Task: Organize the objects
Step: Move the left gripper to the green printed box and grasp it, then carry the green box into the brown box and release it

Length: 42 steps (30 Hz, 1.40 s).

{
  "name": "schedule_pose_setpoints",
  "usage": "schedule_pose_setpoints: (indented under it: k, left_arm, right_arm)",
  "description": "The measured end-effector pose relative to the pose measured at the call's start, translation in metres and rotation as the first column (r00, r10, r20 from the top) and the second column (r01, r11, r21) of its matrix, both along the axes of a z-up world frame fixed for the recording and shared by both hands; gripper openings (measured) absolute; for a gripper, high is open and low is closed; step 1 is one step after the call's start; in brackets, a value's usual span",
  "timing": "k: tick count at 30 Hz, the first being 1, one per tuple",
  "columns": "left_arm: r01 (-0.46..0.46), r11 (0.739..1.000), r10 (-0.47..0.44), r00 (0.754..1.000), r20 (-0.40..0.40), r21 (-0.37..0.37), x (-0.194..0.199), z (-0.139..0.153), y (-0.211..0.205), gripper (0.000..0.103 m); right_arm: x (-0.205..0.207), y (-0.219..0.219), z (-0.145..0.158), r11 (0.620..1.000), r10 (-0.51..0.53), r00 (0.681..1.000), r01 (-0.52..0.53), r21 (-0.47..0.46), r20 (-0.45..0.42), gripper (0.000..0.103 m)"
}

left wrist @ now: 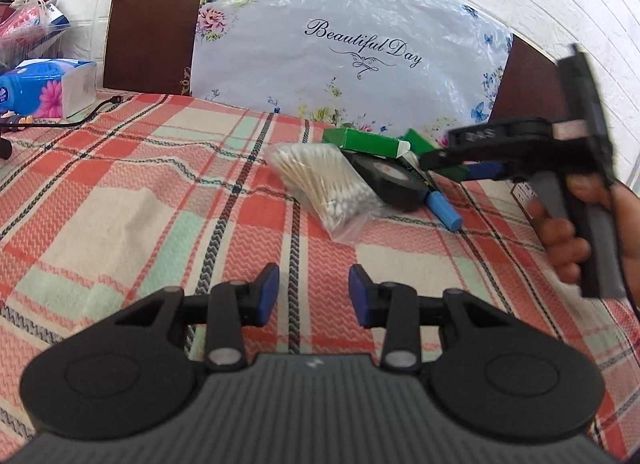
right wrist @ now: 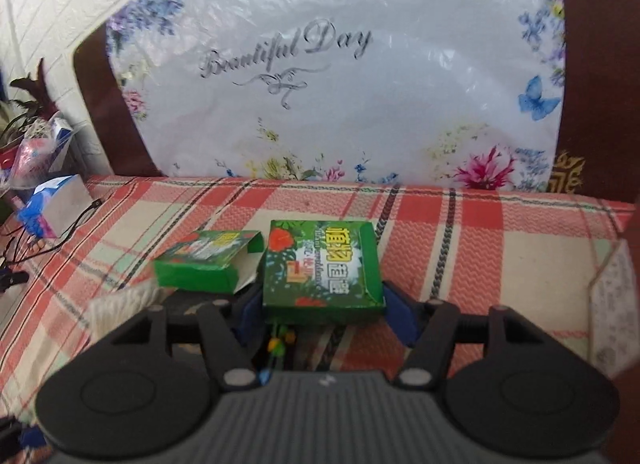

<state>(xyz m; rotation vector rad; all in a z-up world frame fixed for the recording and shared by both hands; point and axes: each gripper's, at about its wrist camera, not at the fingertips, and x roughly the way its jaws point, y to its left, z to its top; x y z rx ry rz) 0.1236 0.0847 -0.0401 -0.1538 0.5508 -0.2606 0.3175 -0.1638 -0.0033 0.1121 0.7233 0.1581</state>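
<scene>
On the plaid cloth (left wrist: 120, 204) lies a small heap: a clear bag of cotton swabs (left wrist: 324, 180), a black tape roll (left wrist: 392, 180), a blue marker (left wrist: 442, 210) and two green boxes (left wrist: 368, 140). My left gripper (left wrist: 314, 294) hovers open and empty in front of the heap. A hand (left wrist: 568, 240) holds my right gripper (left wrist: 440, 156) over the boxes. In the right wrist view my right gripper (right wrist: 324, 314) has its blue pads against both sides of the larger green box (right wrist: 322, 268). The smaller box (right wrist: 200, 264), flap open, lies to its left beside the swab bag (right wrist: 124, 304).
A floral plastic bag (left wrist: 352, 56) printed "Beautiful Day" leans against a brown chair back (left wrist: 152, 24) behind the heap. A blue tissue pack (left wrist: 44, 84) and a black cable (left wrist: 80, 116) sit at the far left, with packets and a plant behind them.
</scene>
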Motion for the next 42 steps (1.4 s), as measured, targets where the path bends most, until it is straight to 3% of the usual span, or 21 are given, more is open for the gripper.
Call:
schedule_pose_setpoints:
  k: [6, 9, 12, 17, 21, 25, 26, 27, 28, 30, 32, 36, 39, 42]
  left_arm:
    - [0.012, 1.0, -0.012, 1.0, -0.016, -0.01, 0.002, 0.001, 0.002, 0.043]
    - [0.014, 0.999, -0.012, 0.998, -0.056, 0.046, -0.003, 0.01, -0.01, 0.041]
    - [0.098, 0.992, -0.107, 0.986, -0.131, -0.075, -0.017, 0.027, -0.028, 0.041]
    - [0.266, 0.948, -0.3, 0.93, -0.215, -0.173, -0.031, 0.054, -0.081, 0.041]
    - [0.285, 0.911, -0.38, 0.863, -0.333, -0.299, -0.02, 0.051, -0.109, 0.042]
    - [0.274, 0.909, -0.394, 0.81, -0.434, -0.315, -0.007, 0.034, -0.136, 0.045]
    - [0.265, 0.912, -0.39, 0.795, -0.465, -0.313, -0.002, 0.024, -0.143, 0.043]
    - [0.244, 0.921, -0.37, 0.794, -0.482, -0.304, 0.0, 0.015, -0.146, 0.038]
    - [0.224, 0.925, -0.351, 0.813, -0.464, -0.307, -0.002, 0.015, -0.144, 0.038]
    - [0.229, 0.921, -0.358, 0.816, -0.454, -0.314, -0.006, 0.023, -0.142, 0.035]
    - [0.265, 0.909, -0.387, 0.826, -0.41, -0.323, -0.015, 0.045, -0.14, 0.034]
    - [0.372, 0.885, -0.442, 0.861, -0.251, -0.282, -0.022, 0.107, -0.163, 0.035]
    - [0.435, 0.867, -0.48, 0.861, -0.171, -0.243, -0.003, 0.141, -0.197, 0.035]
    - [0.465, 0.861, -0.499, 0.852, -0.159, -0.209, 0.026, 0.146, -0.23, 0.035]
  right_arm:
    - [-0.117, -0.008, 0.007, 0.999, 0.048, 0.999, -0.048, -0.004, 0.007, 0.062]
    - [-0.175, -0.019, 0.001, 0.999, 0.028, 1.0, -0.028, -0.033, -0.008, 0.063]
    - [-0.215, -0.03, -0.005, 0.999, -0.034, 0.999, 0.033, -0.041, -0.027, 0.073]
    - [-0.24, -0.044, -0.009, 0.998, -0.049, 0.999, 0.049, -0.026, -0.023, 0.073]
    - [-0.244, -0.047, -0.008, 0.998, -0.01, 1.0, 0.01, -0.057, 0.008, 0.082]
    - [-0.233, -0.048, -0.01, 0.995, 0.025, 0.999, -0.023, -0.095, 0.02, 0.087]
    - [-0.23, -0.05, -0.012, 0.995, 0.037, 0.999, -0.035, -0.093, 0.024, 0.084]
    - [-0.224, -0.048, -0.014, 0.995, 0.05, 0.999, -0.049, -0.087, 0.012, 0.069]
    - [-0.219, -0.047, -0.017, 0.995, 0.061, 0.998, -0.062, -0.08, -0.012, 0.066]
    - [-0.221, -0.042, -0.015, 0.993, 0.048, 0.999, -0.046, -0.108, 0.015, 0.064]
    - [-0.232, -0.046, -0.003, 0.996, 0.033, 0.998, -0.029, -0.08, 0.049, 0.064]
    - [-0.256, -0.054, 0.04, 0.991, 0.005, 0.968, 0.028, -0.128, 0.249, 0.064]
    - [-0.248, -0.075, 0.071, 0.985, -0.078, 0.931, 0.126, -0.114, 0.356, 0.064]
    - [-0.222, -0.107, 0.085, 0.979, -0.156, 0.919, 0.193, -0.067, 0.363, 0.064]
